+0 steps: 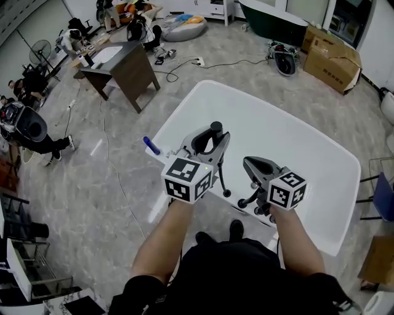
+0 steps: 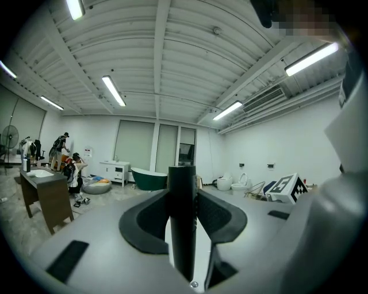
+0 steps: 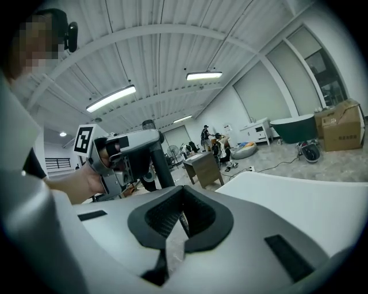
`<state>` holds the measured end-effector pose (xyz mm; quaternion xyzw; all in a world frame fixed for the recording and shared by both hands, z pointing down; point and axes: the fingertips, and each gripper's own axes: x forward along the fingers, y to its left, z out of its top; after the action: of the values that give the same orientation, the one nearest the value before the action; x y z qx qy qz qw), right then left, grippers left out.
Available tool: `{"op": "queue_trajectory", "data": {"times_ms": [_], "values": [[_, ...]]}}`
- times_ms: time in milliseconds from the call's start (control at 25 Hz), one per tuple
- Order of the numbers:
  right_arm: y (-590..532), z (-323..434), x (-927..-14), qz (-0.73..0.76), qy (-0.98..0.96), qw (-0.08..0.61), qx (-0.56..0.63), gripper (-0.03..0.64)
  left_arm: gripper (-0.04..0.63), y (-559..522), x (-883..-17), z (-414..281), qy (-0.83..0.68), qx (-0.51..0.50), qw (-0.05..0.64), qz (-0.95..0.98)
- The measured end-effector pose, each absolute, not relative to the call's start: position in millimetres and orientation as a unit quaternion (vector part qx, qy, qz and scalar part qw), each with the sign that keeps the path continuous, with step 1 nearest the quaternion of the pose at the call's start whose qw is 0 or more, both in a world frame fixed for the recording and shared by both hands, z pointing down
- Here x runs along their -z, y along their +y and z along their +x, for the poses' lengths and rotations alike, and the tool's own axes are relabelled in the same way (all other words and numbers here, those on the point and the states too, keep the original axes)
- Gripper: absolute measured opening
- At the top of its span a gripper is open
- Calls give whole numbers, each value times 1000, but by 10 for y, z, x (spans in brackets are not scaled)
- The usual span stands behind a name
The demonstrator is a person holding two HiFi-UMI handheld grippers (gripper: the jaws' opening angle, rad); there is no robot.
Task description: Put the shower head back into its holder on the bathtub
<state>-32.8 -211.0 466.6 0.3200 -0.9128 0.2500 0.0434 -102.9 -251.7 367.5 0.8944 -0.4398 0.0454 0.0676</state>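
A black shower head (image 1: 216, 128) stands upright between the pads of my left gripper (image 1: 212, 144), which is shut on its handle (image 2: 182, 218). Below both hands lies the white bathtub (image 1: 295, 141), and I am at its near rim. My right gripper (image 1: 255, 165) hovers to the right of the left one, with its jaws almost together on a thin ribbed hose (image 3: 181, 221). More black hose (image 1: 223, 181) hangs under the left gripper. In the right gripper view the left gripper (image 3: 123, 152) is at the left and the tub's rim (image 3: 299, 195) at the right. I cannot make out the holder.
A brown desk (image 1: 123, 67) stands on the floor at the far left, with people around it. Cardboard boxes (image 1: 332, 61) and a dark green tub (image 1: 271, 18) are at the back. Cables trail across the floor (image 1: 184, 64). A blue object (image 1: 151, 146) sits by the tub's left rim.
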Motion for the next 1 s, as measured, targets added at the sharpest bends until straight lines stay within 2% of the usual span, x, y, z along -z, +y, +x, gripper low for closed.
{"op": "queue_trajectory", "data": {"times_ms": [1000], "values": [[-1883, 27, -5354, 313, -897, 84, -300, 17, 147, -2358, -5531, -761, -421, -171, 180, 872]]}}
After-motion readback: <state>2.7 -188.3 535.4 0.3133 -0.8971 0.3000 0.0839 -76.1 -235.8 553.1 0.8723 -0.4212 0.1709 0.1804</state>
